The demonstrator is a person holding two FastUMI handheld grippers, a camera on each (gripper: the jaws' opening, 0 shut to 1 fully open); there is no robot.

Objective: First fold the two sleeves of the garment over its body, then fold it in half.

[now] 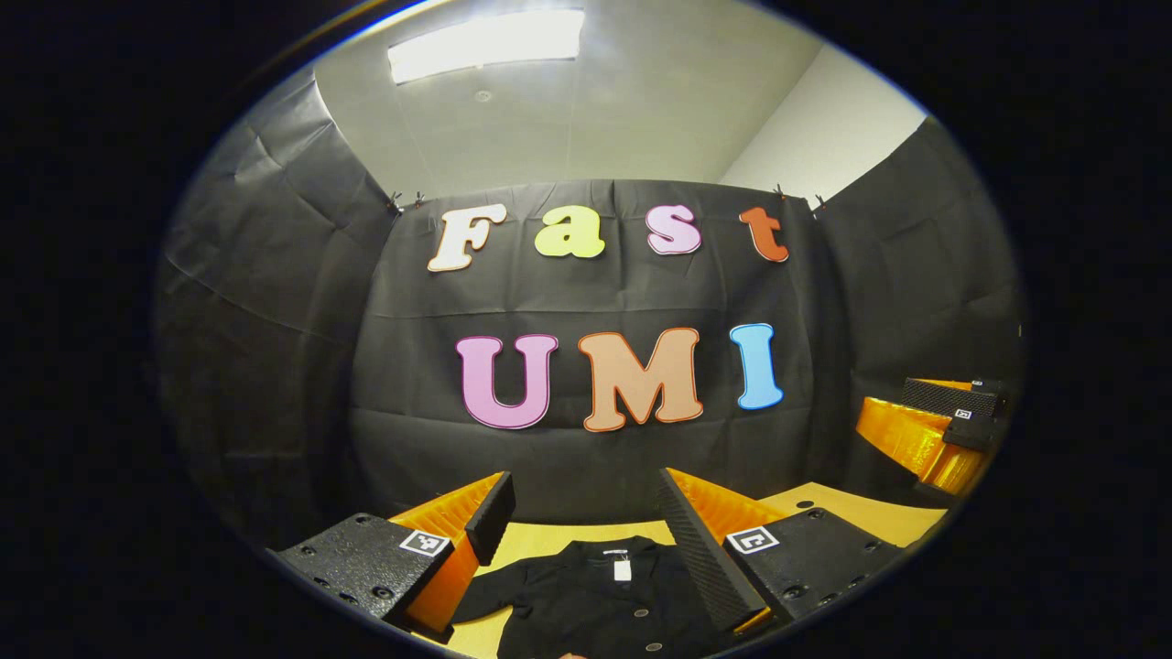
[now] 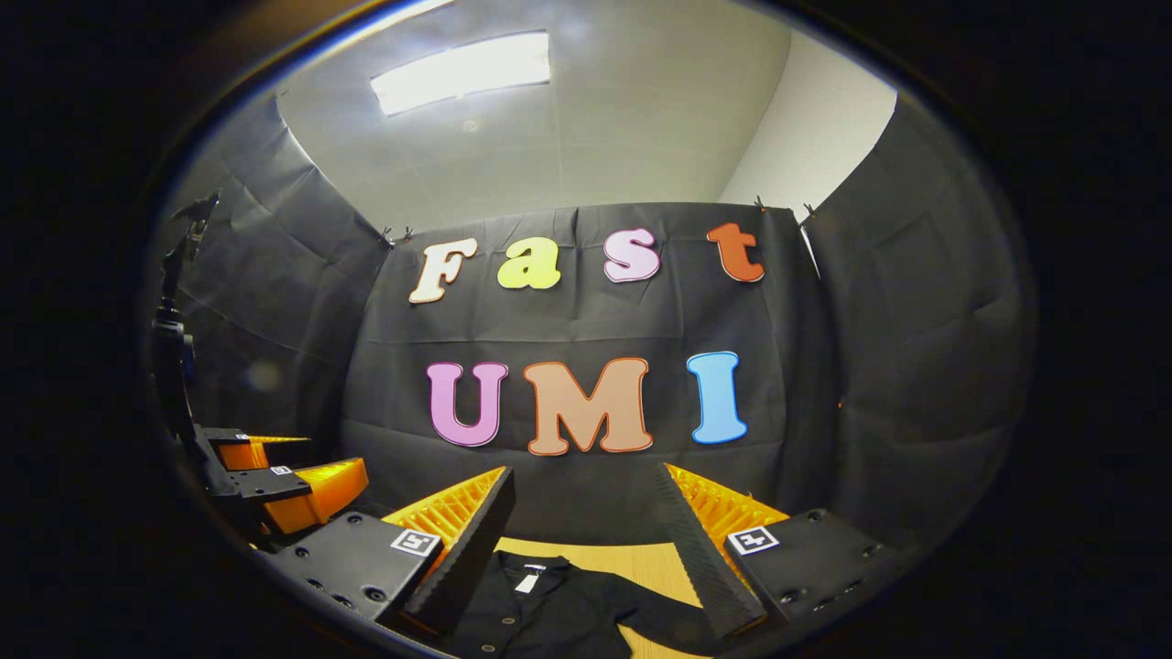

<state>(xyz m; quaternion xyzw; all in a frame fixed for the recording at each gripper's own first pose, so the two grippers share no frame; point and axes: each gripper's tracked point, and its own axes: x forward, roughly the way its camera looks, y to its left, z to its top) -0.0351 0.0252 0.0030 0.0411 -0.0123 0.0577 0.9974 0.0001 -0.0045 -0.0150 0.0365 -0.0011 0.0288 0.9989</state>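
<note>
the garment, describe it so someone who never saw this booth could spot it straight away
Start at the black cloth wall and drop to the yellowish table at its foot. The garment lies flat there, below both open grippers: a black buttoned shirt, sleeves still spread, with a small white tag at its collar. It is the one soft, dark thing on the table.

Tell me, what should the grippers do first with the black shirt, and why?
Probably lower the left gripper to the sleeve spread on the table. The black shirt lies flat and unfolded, collar toward the wall, and both grippers, the right gripper too, hang above it with jaws open, holding nothing.
</note>
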